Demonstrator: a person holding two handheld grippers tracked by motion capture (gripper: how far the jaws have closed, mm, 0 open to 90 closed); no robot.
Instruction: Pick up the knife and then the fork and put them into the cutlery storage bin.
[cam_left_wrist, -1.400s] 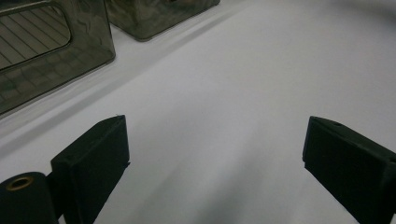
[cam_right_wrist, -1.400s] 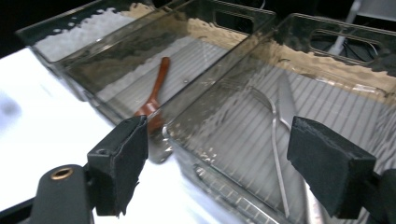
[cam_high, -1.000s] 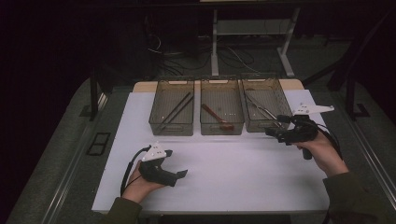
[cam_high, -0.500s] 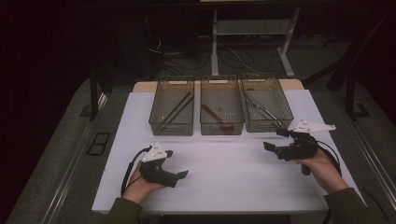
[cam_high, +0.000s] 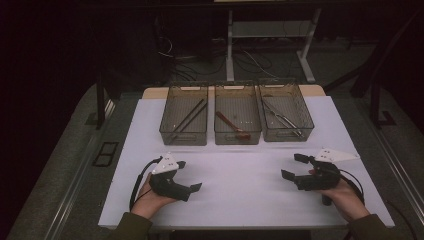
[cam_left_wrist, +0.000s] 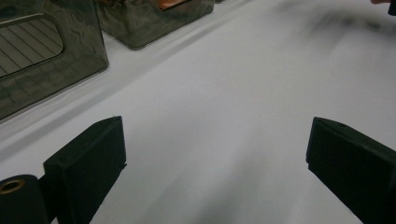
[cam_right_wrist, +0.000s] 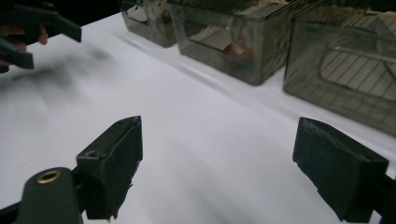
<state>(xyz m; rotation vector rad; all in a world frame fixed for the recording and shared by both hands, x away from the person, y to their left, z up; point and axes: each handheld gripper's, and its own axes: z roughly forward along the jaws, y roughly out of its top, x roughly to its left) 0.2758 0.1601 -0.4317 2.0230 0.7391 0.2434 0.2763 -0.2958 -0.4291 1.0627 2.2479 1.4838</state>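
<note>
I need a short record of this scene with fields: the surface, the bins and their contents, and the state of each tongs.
surface: white table
left bin: dark thin sticks, laid diagonally
middle bin: reddish tool, kind unclear
right bin: metal utensil, kind unclear
bin layout: three clear bins side by side at the far edge
left tongs: open, nothing between jaws, low over the table
right tongs: open, nothing between jaws, near the right bin's front side

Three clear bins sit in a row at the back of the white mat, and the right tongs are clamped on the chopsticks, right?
Not quite. The right tongs are open and empty over the white mat, as the right gripper view shows. The three clear bins do sit in a row.
</note>
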